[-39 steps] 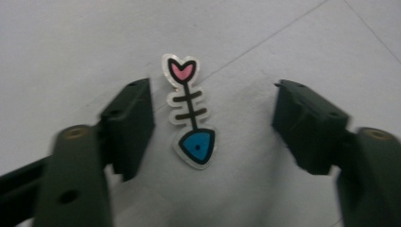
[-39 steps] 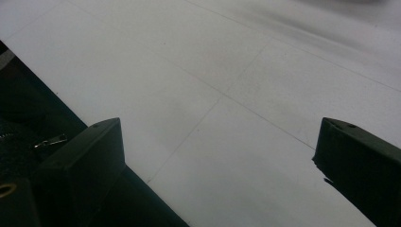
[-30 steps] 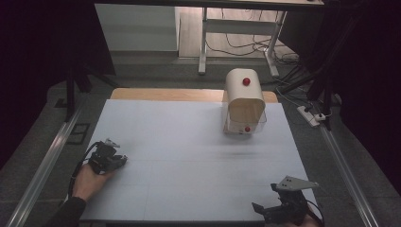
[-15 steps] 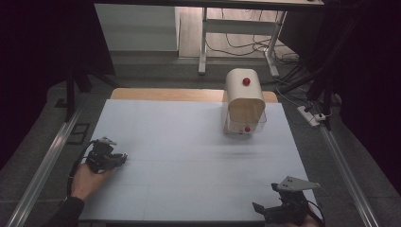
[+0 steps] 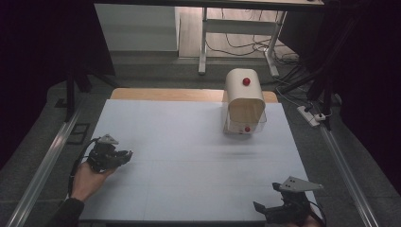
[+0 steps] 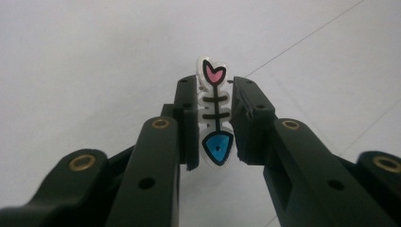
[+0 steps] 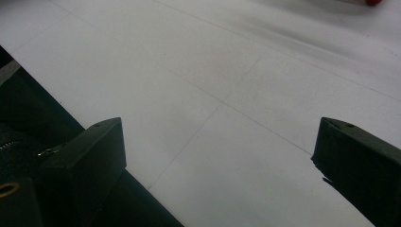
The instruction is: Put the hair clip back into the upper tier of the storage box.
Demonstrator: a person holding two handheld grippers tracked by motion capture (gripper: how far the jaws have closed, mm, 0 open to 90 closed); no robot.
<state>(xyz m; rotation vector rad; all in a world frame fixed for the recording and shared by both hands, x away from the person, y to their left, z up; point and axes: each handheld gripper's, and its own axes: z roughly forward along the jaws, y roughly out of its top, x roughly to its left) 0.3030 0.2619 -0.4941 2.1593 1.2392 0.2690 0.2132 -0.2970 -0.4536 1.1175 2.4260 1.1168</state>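
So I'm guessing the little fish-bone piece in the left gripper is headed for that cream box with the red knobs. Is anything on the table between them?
Nothing visible. The left gripper is shut on the fish-bone piece at the mat's left side; the cream box stands at the far right, with bare white mat between. The right gripper rests open at the near right corner, off that line.

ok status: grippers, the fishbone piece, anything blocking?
Left gripper shut on fishbone charm, near table's left edge. Right gripper open, empty, over near right corner. Bread-bin box far side; table between bare.
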